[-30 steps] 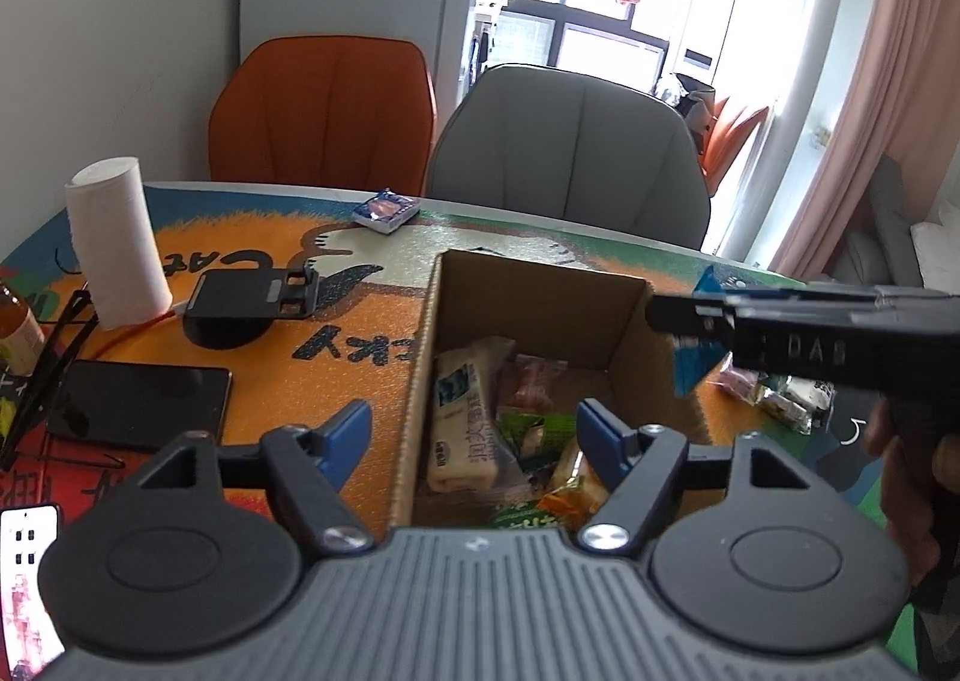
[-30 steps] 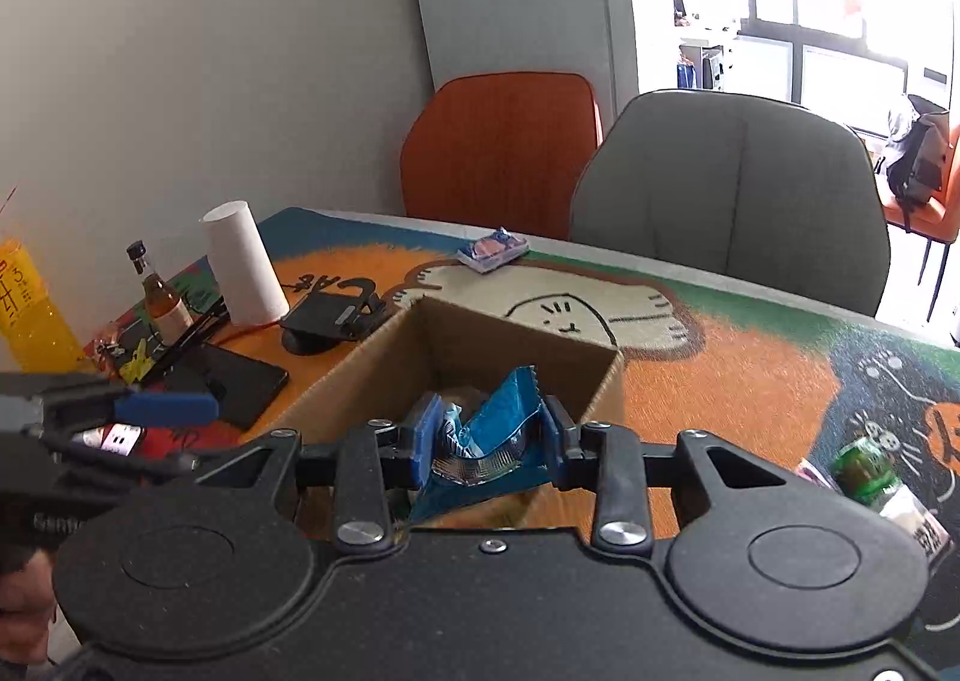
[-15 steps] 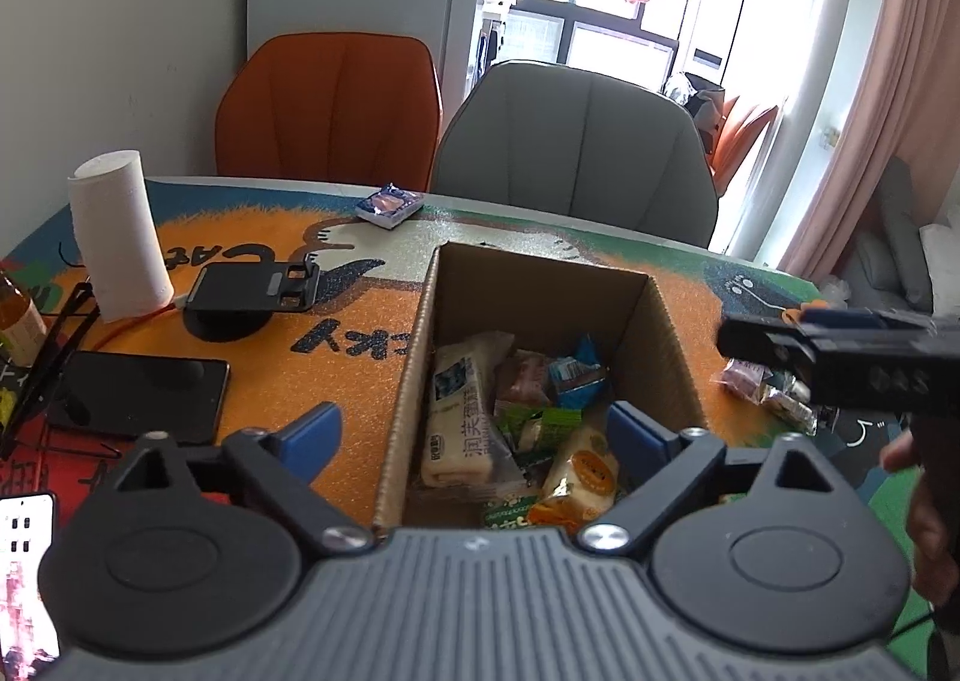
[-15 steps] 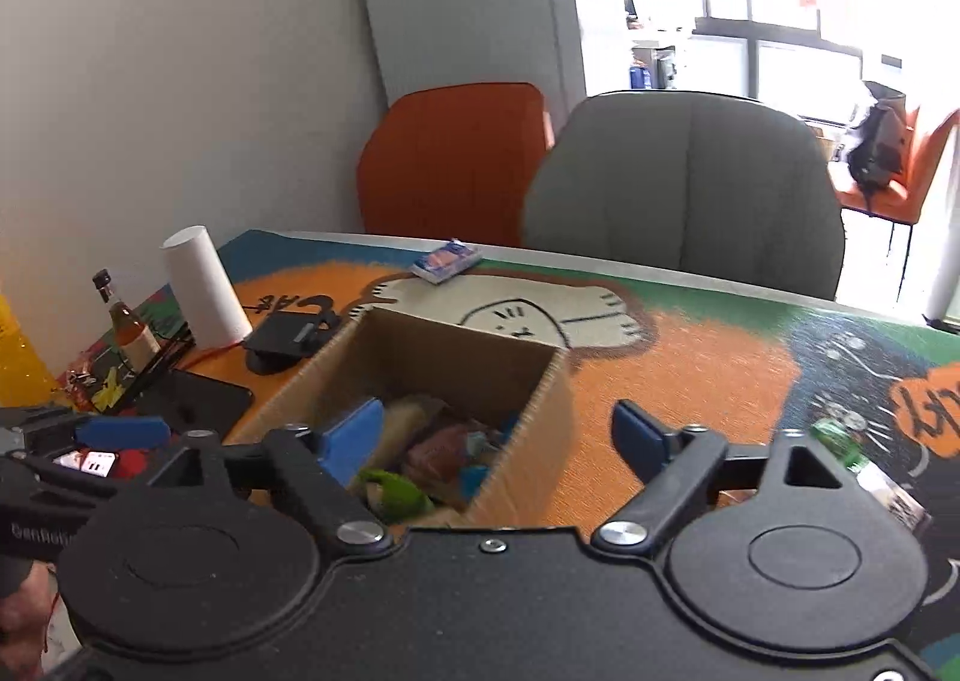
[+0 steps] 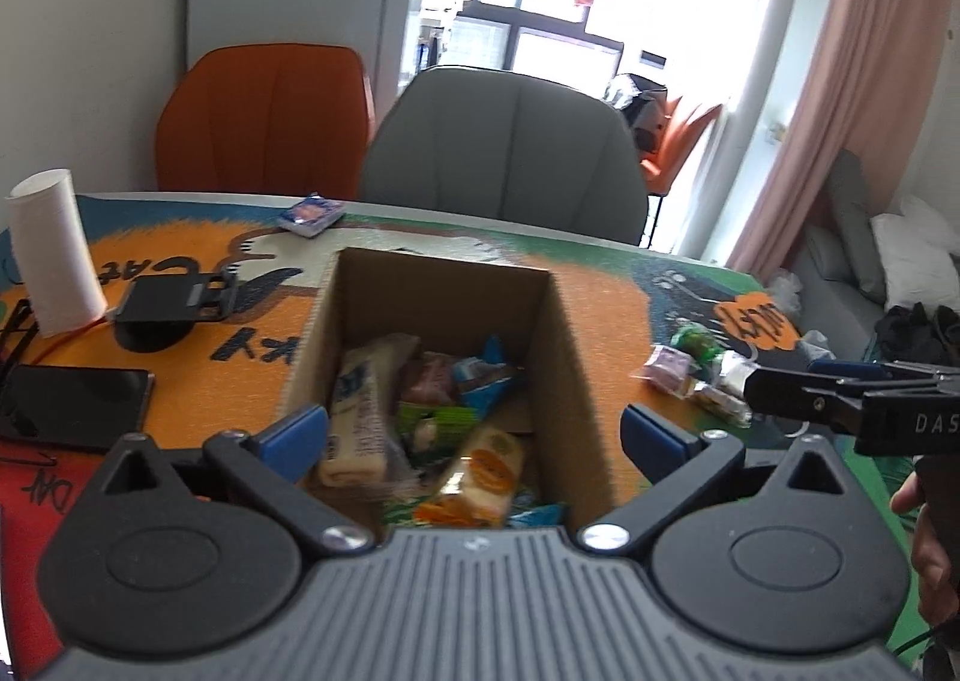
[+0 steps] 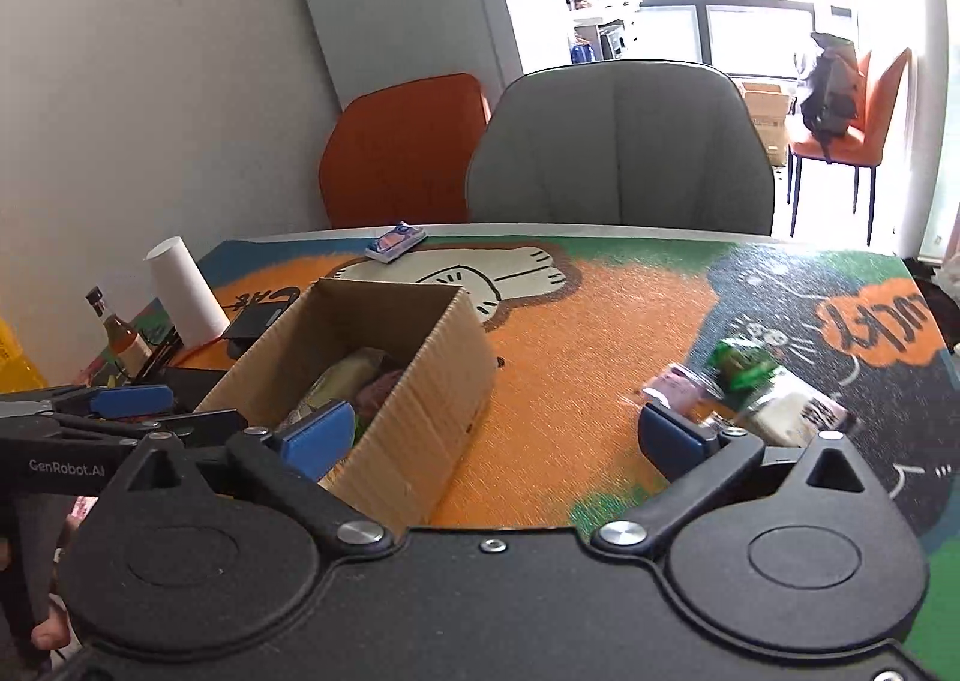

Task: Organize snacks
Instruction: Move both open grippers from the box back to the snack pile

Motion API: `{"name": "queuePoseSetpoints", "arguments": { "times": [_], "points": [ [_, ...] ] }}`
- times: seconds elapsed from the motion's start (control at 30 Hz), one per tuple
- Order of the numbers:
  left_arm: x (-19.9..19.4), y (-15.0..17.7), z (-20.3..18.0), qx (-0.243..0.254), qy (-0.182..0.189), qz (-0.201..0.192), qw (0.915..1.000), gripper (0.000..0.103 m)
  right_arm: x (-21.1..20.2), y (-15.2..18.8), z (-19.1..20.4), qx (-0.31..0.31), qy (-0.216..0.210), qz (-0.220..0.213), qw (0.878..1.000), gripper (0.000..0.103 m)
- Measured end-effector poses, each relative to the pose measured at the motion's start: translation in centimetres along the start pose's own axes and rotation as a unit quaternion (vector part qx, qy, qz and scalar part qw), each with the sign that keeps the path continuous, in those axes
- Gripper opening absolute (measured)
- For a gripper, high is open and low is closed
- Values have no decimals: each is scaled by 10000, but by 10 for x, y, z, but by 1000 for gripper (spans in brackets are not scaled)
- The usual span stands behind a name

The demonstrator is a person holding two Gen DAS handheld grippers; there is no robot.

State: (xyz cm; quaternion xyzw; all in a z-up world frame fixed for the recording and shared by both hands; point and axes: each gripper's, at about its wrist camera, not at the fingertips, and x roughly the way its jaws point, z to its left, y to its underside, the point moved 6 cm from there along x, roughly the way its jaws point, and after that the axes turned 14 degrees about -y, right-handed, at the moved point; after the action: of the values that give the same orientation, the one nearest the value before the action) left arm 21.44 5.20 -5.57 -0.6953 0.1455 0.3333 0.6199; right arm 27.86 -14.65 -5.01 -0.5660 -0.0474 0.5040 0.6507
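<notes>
Starting at the far left of the tabletop (image 6: 588,321), around 9 o'clock in the right wrist view, there's a paper roll (image 6: 180,291) and a small bottle (image 6: 117,333), none of it part of the job. The left gripper (image 5: 474,432) hovers right over the cardboard box (image 5: 444,285) with its fingers spread wide and nothing between them. In the box sit several packets: a long pale one (image 5: 360,405), a green one (image 5: 435,423) and an orange one (image 5: 489,468), all jumbled together. Moving right, the right gripper (image 6: 495,432) is also wide open and empty, pointed past the box's right wall toward the loose snacks (image 6: 750,387) at about 2 o'clock — a green packet (image 6: 741,360), a pinkish one and a white one lying touching each other on the dark part of the mat. Looks to me like we're between drops: the box is partly filled and that pile still needs collecting. Next move is probably the right gripper reaching down, straddling one packet and closing gently — they're crinkly and overlapping, so grabbing just one could be fiddly. There's also a lone blue packet (image 6: 396,242) at 12 o'clock by the far edge.
</notes>
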Motion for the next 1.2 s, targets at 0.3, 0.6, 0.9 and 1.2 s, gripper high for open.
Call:
{"name": "queuePoseSetpoints", "arguments": {
  "times": [0.3, 0.6, 0.9, 1.2],
  "points": [
    [-1, 1, -33, 67, 275, 78, 9996, 103, -32, 8, -17, 111, 145, -102, 9998, 103],
    [-1, -1, -78, 300, 531, -14, 9981, 103, -63, 14, -51, 323, 453, -226, 9982, 103],
    [8, -3, -117, 414, 697, -68, 9967, 103, -77, 23, -87, 432, 663, -326, 9963, 103],
    [30, -3, -152, 611, 753, 10, 9953, 102, -73, 25, -119, 492, 708, -334, 9957, 103]
  ]
}}
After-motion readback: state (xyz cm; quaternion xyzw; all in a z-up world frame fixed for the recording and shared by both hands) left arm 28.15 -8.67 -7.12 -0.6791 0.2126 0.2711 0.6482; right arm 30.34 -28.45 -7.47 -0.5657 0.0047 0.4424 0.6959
